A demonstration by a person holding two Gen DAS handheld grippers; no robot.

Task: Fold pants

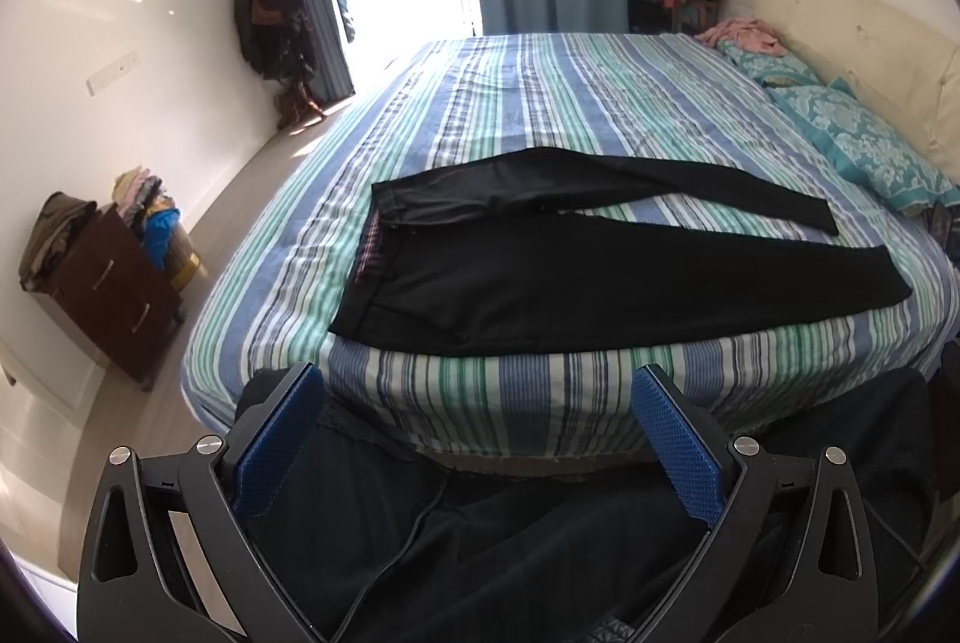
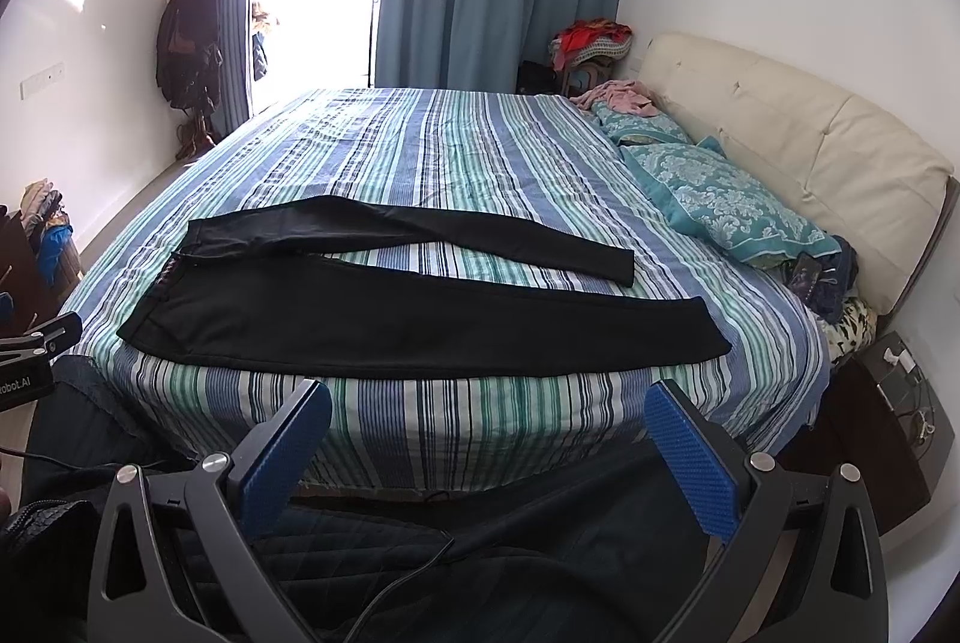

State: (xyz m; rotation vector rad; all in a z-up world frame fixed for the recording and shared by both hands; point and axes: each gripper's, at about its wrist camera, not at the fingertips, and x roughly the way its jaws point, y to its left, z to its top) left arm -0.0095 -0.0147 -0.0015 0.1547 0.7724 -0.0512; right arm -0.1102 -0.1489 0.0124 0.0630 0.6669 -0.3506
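Black pants (image 1: 570, 277) lie flat near the front edge of a striped bed (image 1: 528, 102), waistband at the left, both legs running to the right and spread apart in a narrow V. The same pants (image 2: 420, 325) fill the near part of the bed (image 2: 450, 150) in the right wrist view. My left gripper (image 1: 477, 391) hovers open below the bed's front edge, short of the pants, nothing between its blue pads (image 1: 276, 439). My right gripper (image 2: 489, 409) is likewise open and empty, in front of the mattress side. Part of the left gripper (image 2: 36, 343) shows at the left edge.
Teal pillows (image 2: 726, 205) and a cream headboard (image 2: 798, 144) line the bed's right side, with pink cloth (image 2: 618, 93) at the far corner. A brown drawer unit (image 1: 114, 289) piled with clothes stands at the left wall. A dark nightstand (image 2: 882, 421) sits right. Dark quilted clothing (image 2: 420, 571) lies below both grippers.
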